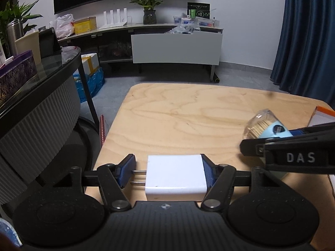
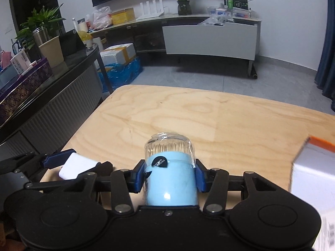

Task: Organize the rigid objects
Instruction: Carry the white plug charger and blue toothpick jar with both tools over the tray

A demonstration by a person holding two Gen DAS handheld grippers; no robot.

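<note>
My left gripper [image 1: 168, 170] is shut on a white plug adapter [image 1: 175, 175], its two metal prongs pointing left against the left pad, above the near edge of the wooden table [image 1: 188, 115]. My right gripper [image 2: 169, 175] is shut on a light blue toothpick jar [image 2: 170, 179] with a clear domed lid. The jar [image 1: 266, 128] and right gripper also show at the right of the left wrist view. The adapter [image 2: 77, 166] and left gripper show at the lower left of the right wrist view.
A white box with an orange edge [image 2: 312, 167] stands on the table at the right, close to my right gripper. A dark glass-topped side table [image 1: 41, 79] with boxes and cups stands to the left. A red spiral notebook [image 1: 102, 129] lies beside the table's left edge.
</note>
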